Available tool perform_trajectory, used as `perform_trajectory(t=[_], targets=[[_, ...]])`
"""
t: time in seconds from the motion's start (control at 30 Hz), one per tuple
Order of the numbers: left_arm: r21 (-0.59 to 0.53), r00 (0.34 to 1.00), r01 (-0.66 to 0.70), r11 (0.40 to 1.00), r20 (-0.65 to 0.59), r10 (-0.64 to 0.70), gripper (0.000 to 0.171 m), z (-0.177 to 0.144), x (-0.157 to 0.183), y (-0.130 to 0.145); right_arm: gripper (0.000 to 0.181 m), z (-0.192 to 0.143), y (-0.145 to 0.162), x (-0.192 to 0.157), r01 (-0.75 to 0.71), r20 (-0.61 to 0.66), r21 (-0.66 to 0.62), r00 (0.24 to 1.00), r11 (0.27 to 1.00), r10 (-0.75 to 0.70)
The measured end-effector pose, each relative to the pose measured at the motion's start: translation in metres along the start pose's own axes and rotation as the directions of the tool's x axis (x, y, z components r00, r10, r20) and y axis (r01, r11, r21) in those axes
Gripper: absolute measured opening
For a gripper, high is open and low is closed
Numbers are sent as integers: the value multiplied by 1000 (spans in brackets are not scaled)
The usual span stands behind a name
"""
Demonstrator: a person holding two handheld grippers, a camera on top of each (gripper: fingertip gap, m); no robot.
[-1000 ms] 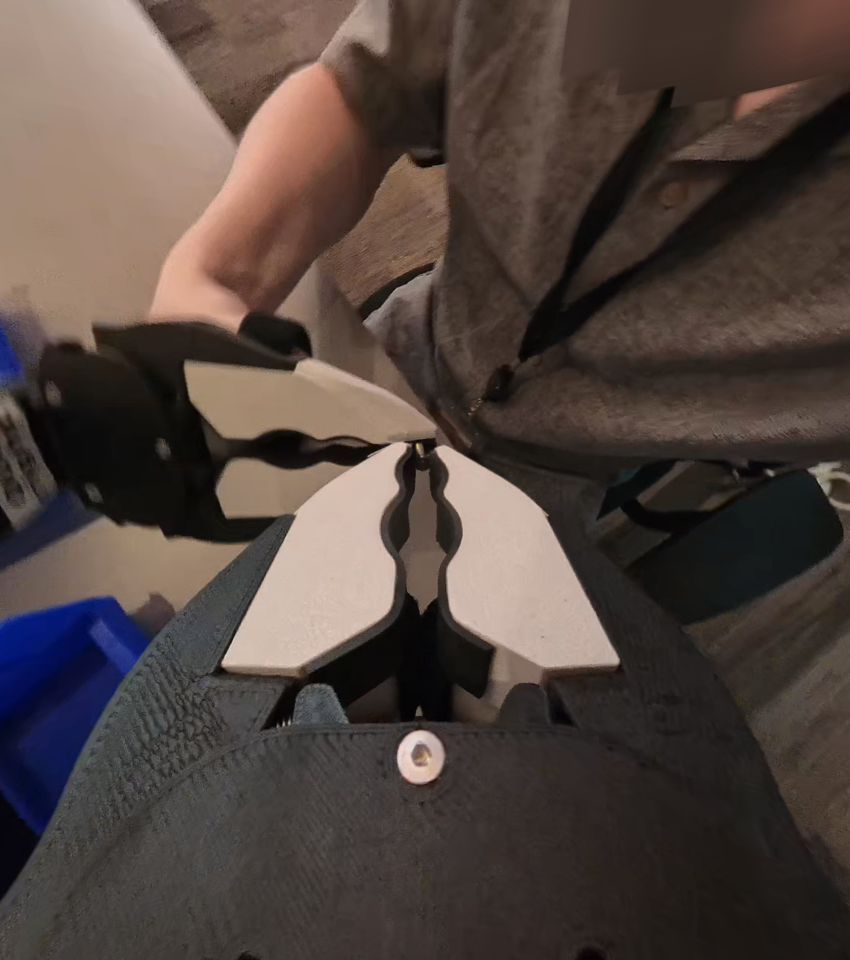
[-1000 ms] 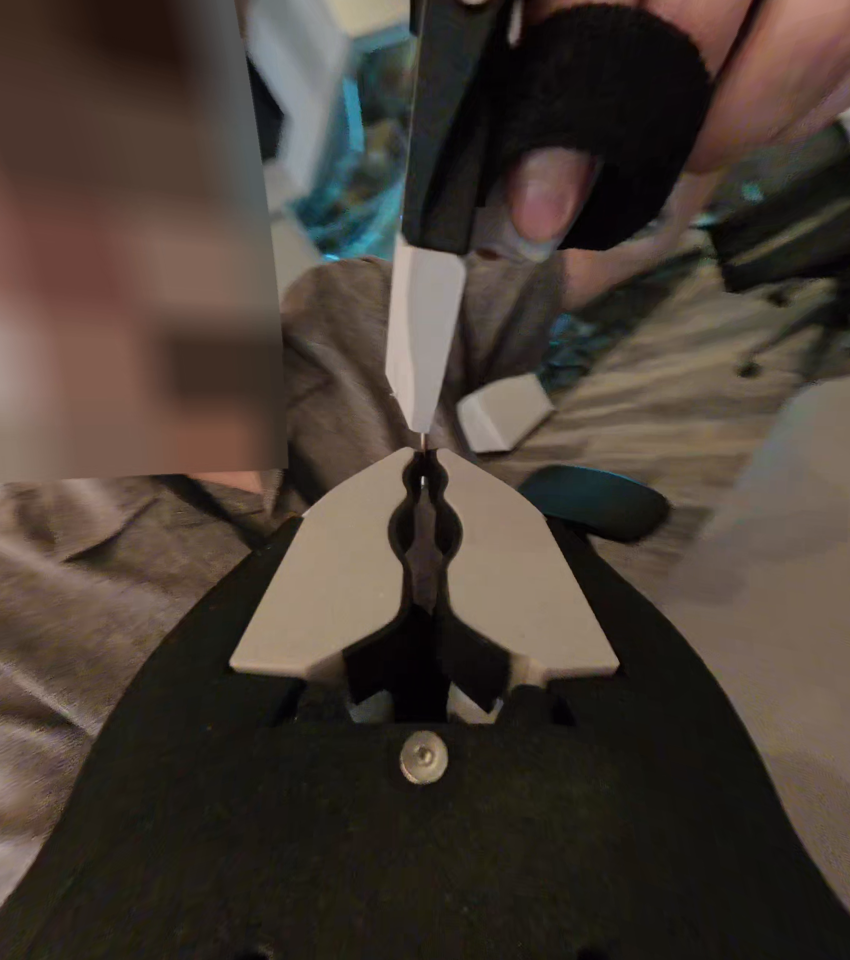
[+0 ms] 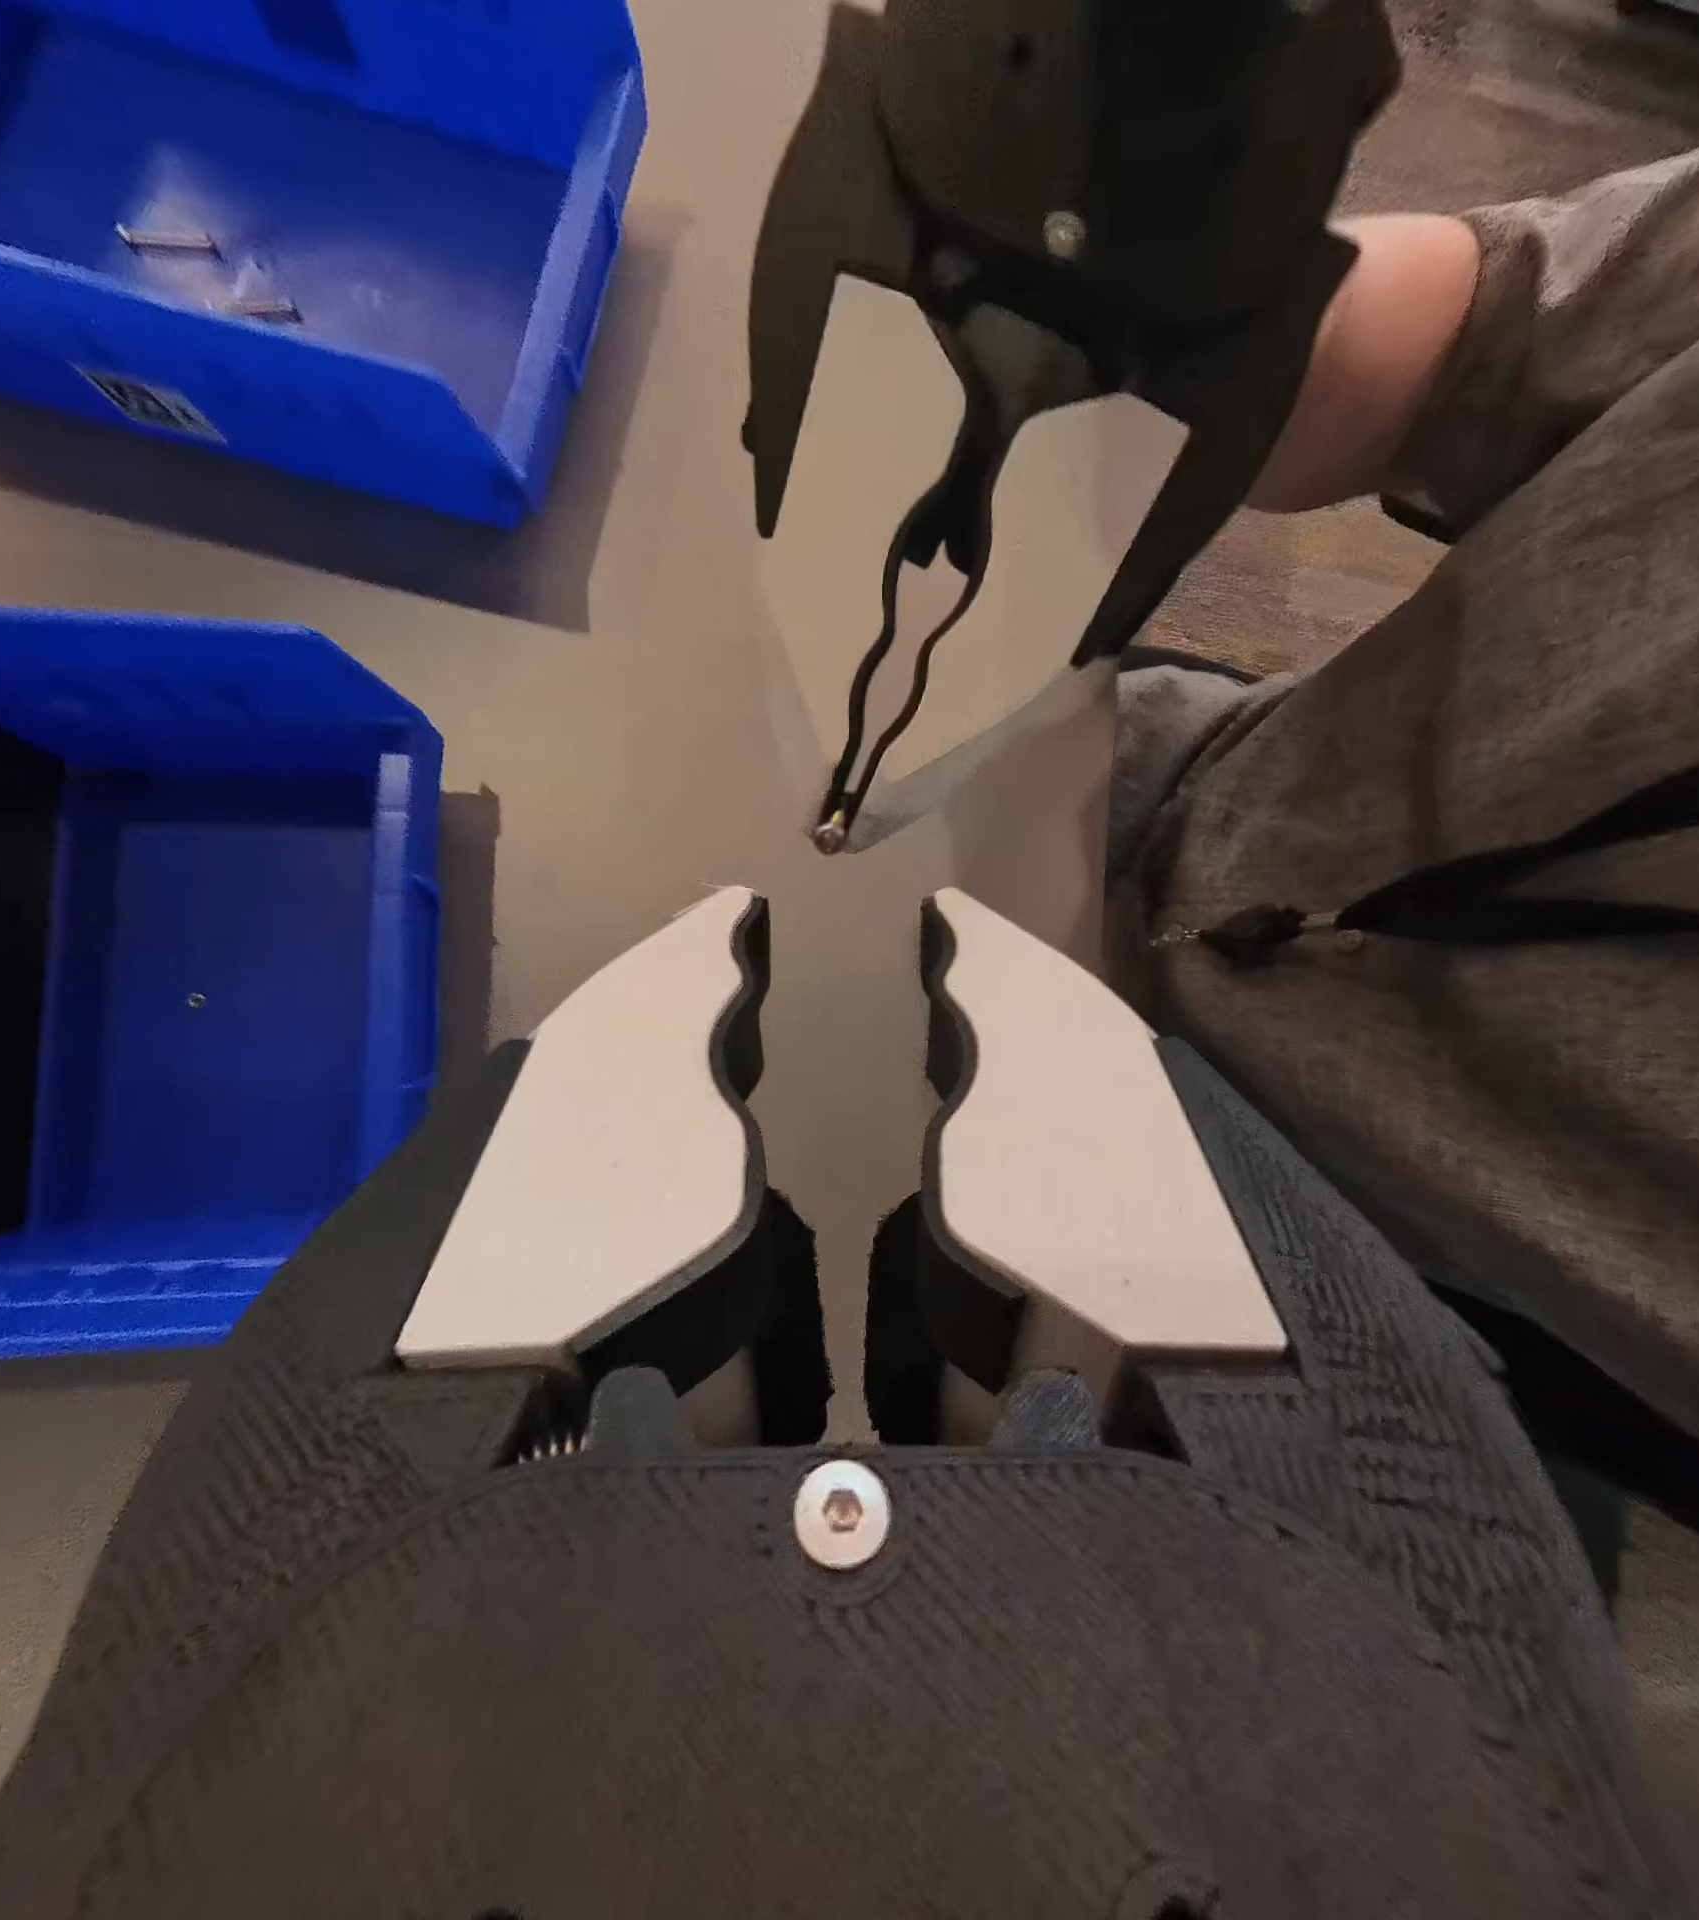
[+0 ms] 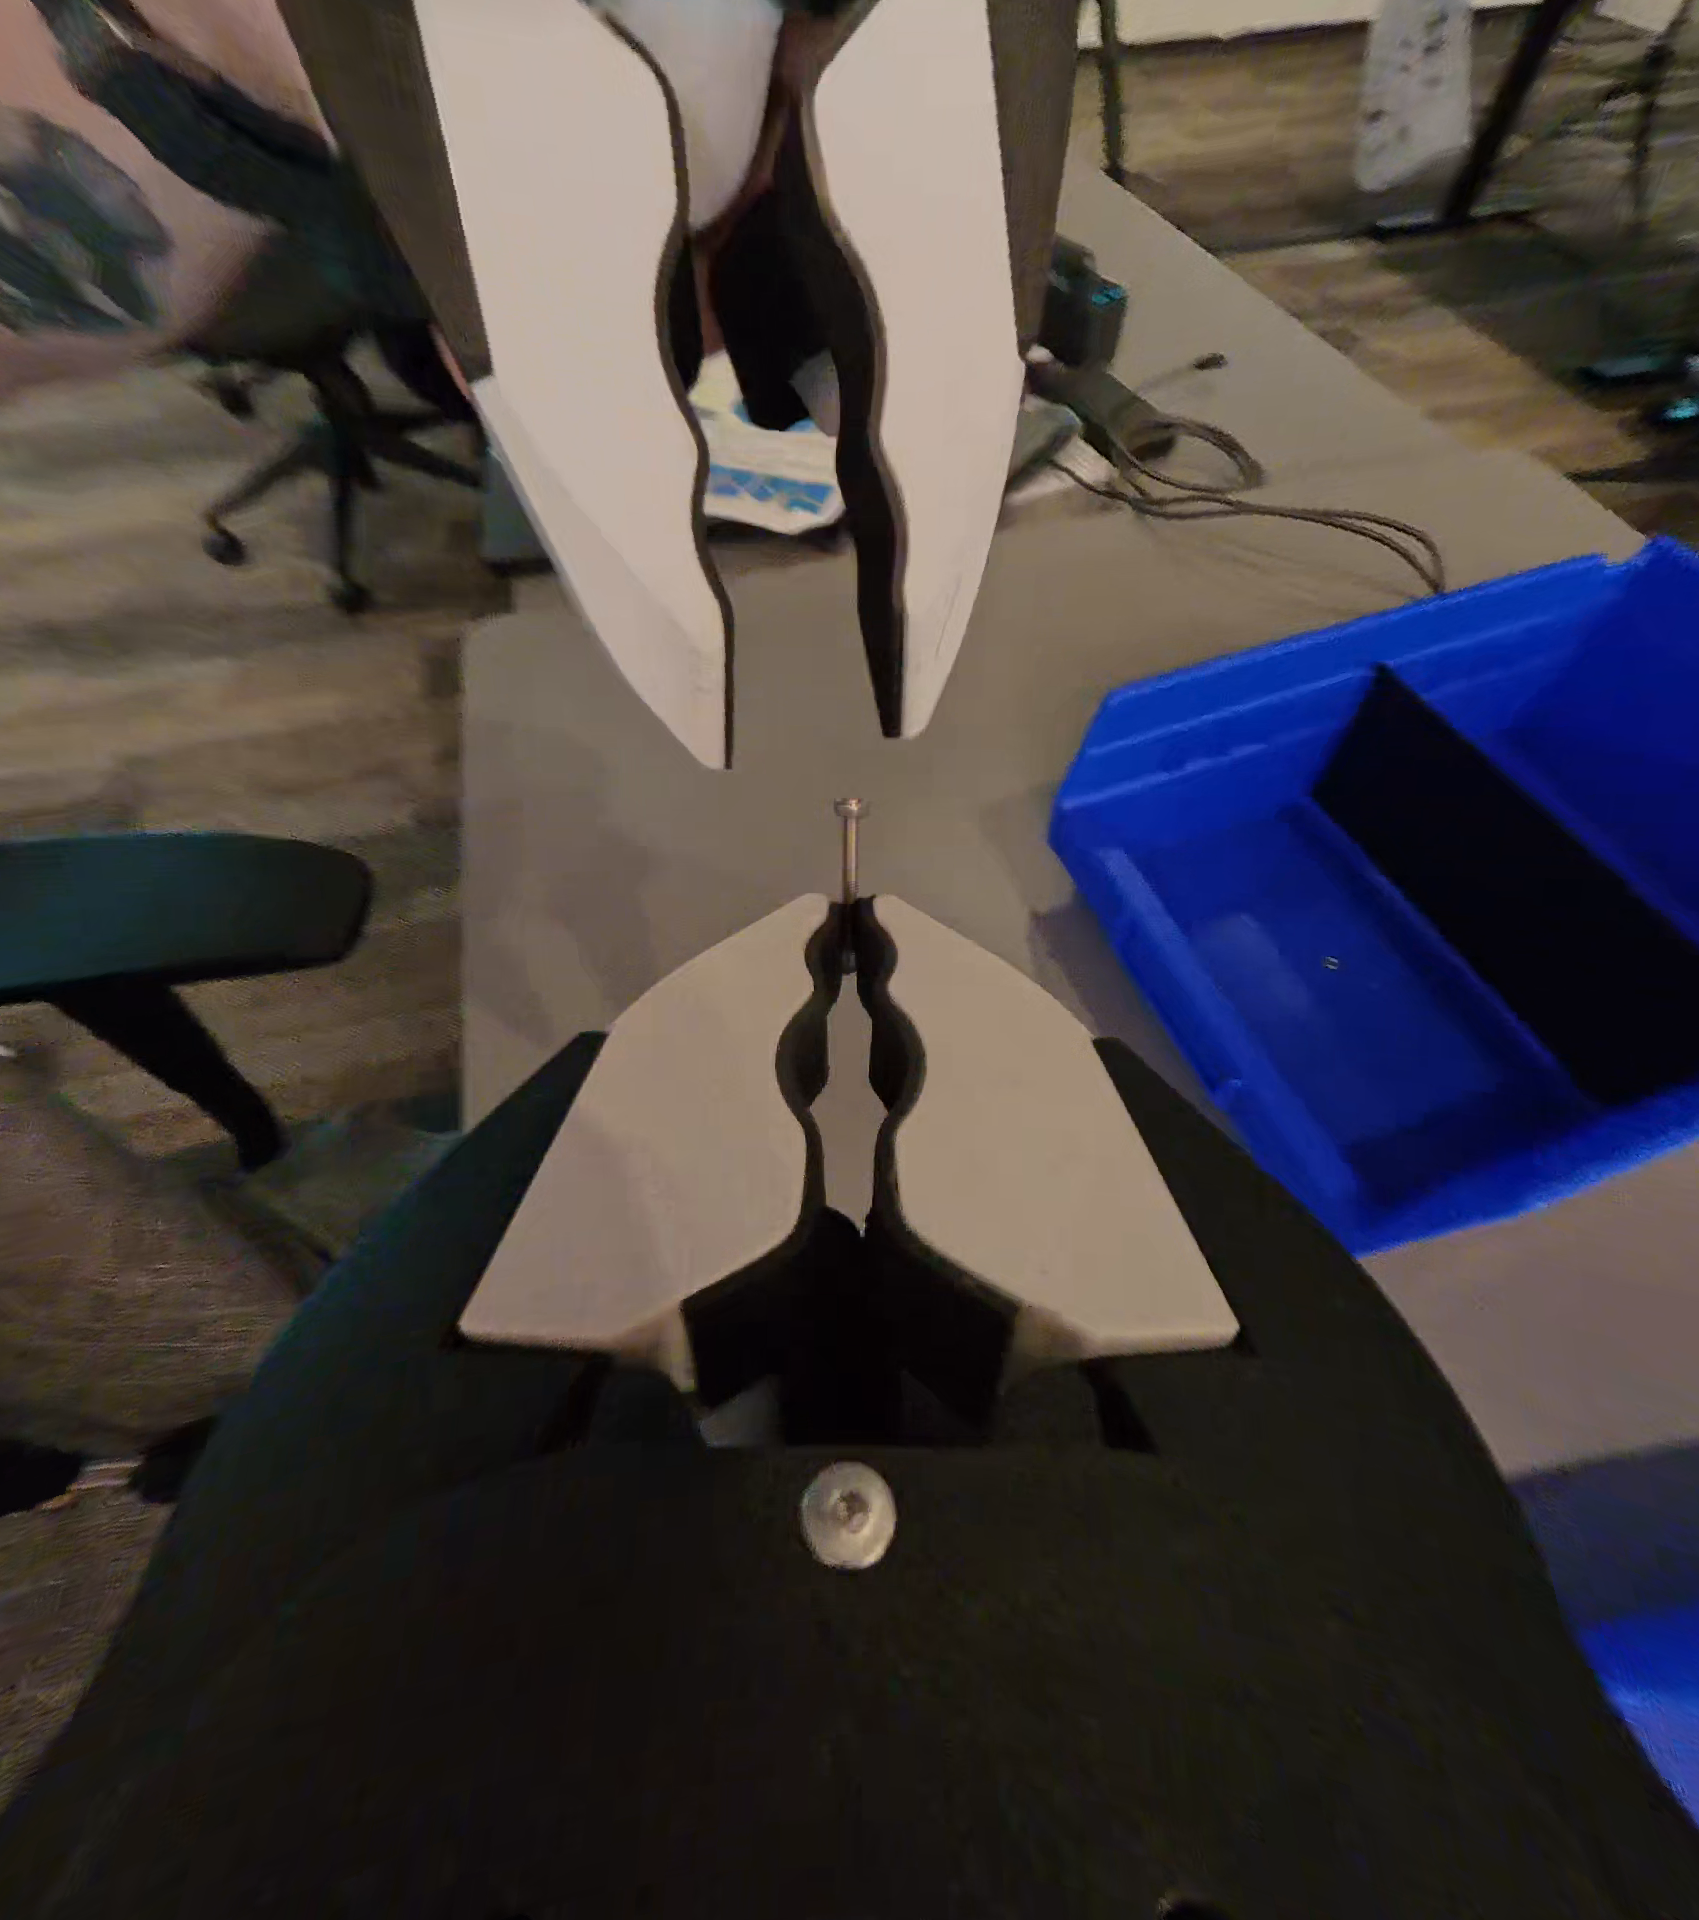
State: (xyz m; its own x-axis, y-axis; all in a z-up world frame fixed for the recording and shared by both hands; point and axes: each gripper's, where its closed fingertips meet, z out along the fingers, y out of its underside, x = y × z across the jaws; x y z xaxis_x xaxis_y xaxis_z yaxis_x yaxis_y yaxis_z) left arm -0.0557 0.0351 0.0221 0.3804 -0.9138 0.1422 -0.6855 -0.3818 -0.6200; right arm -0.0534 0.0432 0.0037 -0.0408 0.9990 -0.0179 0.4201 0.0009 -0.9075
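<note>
Both grippers have swung down from in front of the person's grey shirt to hang over the table (image 3: 616, 727), and the left gripper (image 3: 843, 914), which a second ago was pinched on the small screw together with the right one, has let go: its pale fingers (image 3: 616, 1122) now stand clearly apart with bare tabletop showing between them. The right gripper (image 4: 850, 902) is closed tight on the thin metal screw (image 4: 850, 847), gripping it at the very tips so the shank sticks straight out ahead with the head at the far end. The two grippers point at each other tip to tip, the screw's head sitting just short of the left gripper's spread fingertips without touching them. On the table beside them are two blue bins: the nearer blue bin (image 3: 232, 665) holds a tiny piece of hardware on its floor, and the farther blue bin (image 3: 554, 312) has a couple of slim metal pins lying in it. An office chair (image 4: 128, 914) stands on the floor beyond the table edge.
</note>
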Motion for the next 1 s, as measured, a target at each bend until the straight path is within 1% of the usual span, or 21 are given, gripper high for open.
perform_trajectory(t=[0.1,0.3,0.43,0.57,0.67,0.7,0.77,0.8,0.83,0.87,0.9,0.93,0.97,1.0], targets=[[-42,999,42,998,-24,-43,22,6,-2,2,2,4,3,1,44,-51,-40,998,998,-46],[-79,995,68,995,-61,-73,16,15,-3,2,2,7,4,-1,71,-65,-61,995,996,-75],[-85,994,65,994,-85,-72,6,18,-2,2,2,5,3,-1,73,-65,-57,995,996,-77],[-94,995,25,995,-93,-34,6,20,-1,2,2,4,4,-3,72,-52,-55,996,996,-75],[-104,992,-73,992,-108,62,5,20,4,2,2,2,4,-9,43,17,-31,999,999,-43],[-106,985,-126,986,-127,112,5,19,9,2,2,1,3,-14,14,75,-16,997,1000,-12],[-93,957,-247,965,-182,228,5,16,20,1,2,-3,0,-29,-69,256,22,965,997,61],[-71,933,-316,946,-203,297,5,15,26,-1,2,-6,-2,-35,-136,363,40,925,990,112],[-32,897,-393,919,-236,375,5,13,34,-4,2,-10,-5,-44,-211,496,50,853,976,159],[34,845,-477,878,-256,469,5,10,42,-8,2,-17,-10,-54,-290,632,53,750,956,192],[108,794,-537,836,-270,545,5,5,50,-13,1,-24,-16,-61,-371,741,59,639,927,208],[184,749,-561,807,-301,590,5,1,59,-17,1,-31,-23,-69,-448,834,52,512,893,208],[254,710,-565,785,-336,620,5,-3,67,-20,2,-38,-29,-77,-509,899,40,393,860,191],[309,673,-563,767,-367,642,5,-6,73,-21,2,-42,-33,-83,-547,939,23,300,837,170]])
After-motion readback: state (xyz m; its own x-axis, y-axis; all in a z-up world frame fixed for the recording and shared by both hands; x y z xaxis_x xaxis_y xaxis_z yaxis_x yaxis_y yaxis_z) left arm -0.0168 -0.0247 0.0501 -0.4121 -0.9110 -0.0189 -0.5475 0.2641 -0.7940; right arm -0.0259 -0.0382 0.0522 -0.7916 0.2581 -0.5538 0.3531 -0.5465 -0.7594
